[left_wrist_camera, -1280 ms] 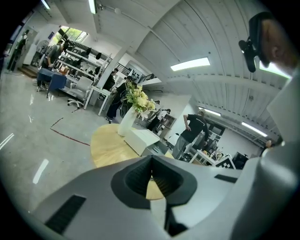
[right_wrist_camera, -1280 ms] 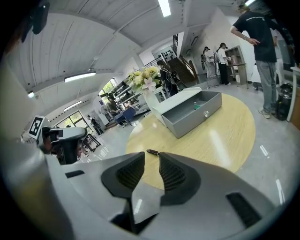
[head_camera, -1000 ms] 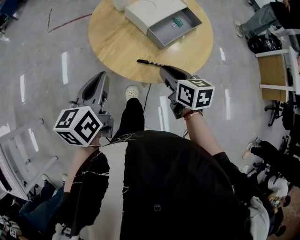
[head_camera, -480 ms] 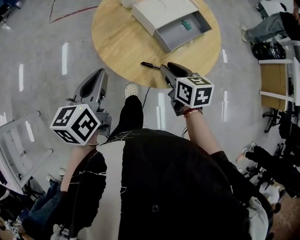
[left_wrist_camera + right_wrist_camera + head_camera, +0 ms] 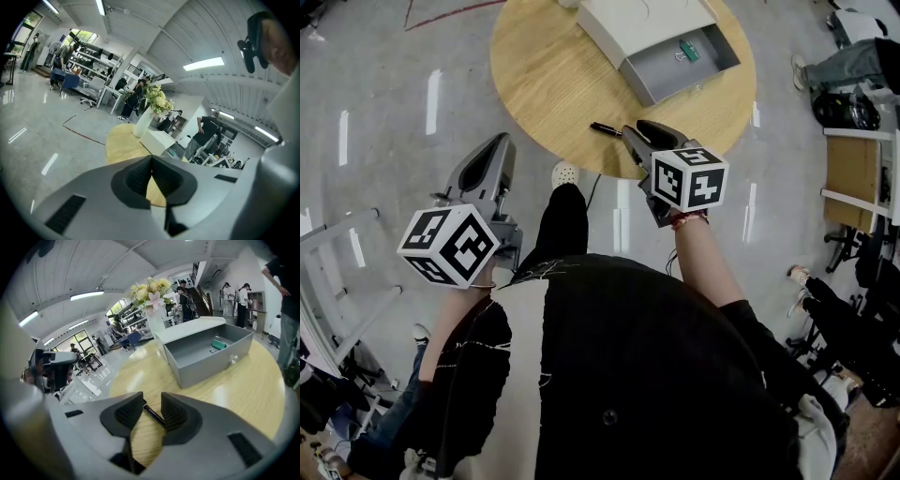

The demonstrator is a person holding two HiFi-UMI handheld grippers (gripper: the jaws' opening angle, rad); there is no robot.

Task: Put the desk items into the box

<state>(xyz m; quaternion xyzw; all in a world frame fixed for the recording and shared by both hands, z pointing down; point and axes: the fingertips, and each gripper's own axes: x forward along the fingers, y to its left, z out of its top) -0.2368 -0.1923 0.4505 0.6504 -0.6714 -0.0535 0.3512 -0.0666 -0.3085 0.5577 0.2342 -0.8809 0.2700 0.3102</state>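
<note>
The head view looks steeply down from high above onto the round table (image 5: 544,84) and the box (image 5: 637,23) at its far edge. The left gripper view faces both from well back. The right gripper view sits close over the table's near edge, facing the box.

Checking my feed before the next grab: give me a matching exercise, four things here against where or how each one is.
1 pen
2 binder clip
3 left claw
4 vase

A in the open drawer
B shut, over the floor
C far side of the table, beside the box
D lying on the table's near side

Pairs: 1-D, 2-A, 3-B, 4-C.
</note>
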